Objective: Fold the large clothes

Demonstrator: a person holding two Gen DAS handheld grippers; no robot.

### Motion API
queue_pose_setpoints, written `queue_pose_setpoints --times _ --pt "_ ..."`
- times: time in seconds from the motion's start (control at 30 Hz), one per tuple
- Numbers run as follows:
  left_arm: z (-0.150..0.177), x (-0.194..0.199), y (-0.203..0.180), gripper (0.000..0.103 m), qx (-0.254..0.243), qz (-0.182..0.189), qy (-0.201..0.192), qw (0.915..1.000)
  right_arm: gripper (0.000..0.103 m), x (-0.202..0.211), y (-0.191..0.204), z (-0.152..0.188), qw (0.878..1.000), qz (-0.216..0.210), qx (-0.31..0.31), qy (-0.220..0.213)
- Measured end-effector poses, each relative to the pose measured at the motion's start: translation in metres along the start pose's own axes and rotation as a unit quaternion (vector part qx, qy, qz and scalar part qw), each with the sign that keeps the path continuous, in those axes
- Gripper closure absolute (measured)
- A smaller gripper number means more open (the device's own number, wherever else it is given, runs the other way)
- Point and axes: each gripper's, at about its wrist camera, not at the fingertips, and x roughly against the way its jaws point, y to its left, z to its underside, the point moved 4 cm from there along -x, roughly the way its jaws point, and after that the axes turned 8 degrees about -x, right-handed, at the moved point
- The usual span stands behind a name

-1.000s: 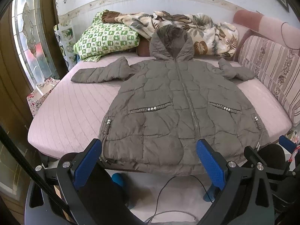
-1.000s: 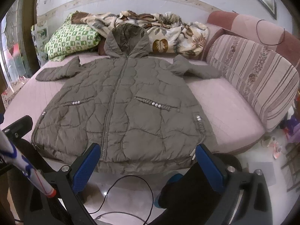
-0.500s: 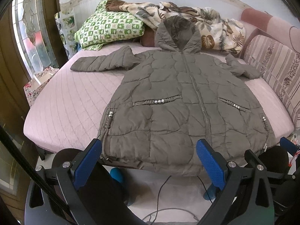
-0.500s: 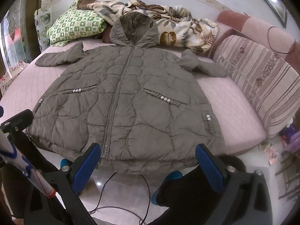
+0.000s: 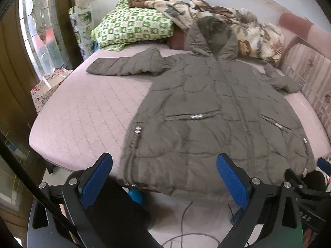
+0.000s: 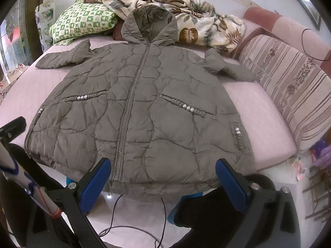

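L gripper (image 5: 164,177): jaws wide apart, nothing between the pads; hangs just off the bed's near edge, aimed at the coat's hem on its own side.
R gripper (image 6: 163,178): jaws wide apart too, empty; sits in front of the hem, zip line just inside its left pad.
Contact: none — both grippers are short of the fabric, no pinch yet.
Coat (image 6: 140,107): big grey-brown quilted hooded one, front up, zipped shut, spread flat on the bed (image 5: 86,111); hem hangs a bit over the near edge.
Sleeves: both out to the sides. Left sleeve (image 5: 126,67) lies flat w/ a bend near the shoulder; right sleeve (image 6: 227,67) reaches toward the striped cushion (image 6: 289,86).
Hood (image 6: 150,26): up at the far end, resting against the leaf-print blanket (image 6: 206,29); green check pillow (image 6: 82,24) just beside.
Floor: cable (image 6: 115,217) loops below the hem; person's dark legs and blue shoes under the grippers.
Done: layout only, by the look — coat is flat and roughly smoothed, no fold in it.
Left: prob. everything — sleeves in, sides over, hem up to the hood.
Progress: start of the fold, approx nil.
Blur: left view is smeared, fine detail there unclear.
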Motion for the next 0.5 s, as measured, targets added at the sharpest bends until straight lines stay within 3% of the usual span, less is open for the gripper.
queue_pose_setpoints --times 0.5 --pt "-0.033 -0.036 0.072 0.002 0.038 -0.075 0.001 0.9964 0.001 -0.021 0.005 -0.024 1.000 0.009 0.006 0.005"
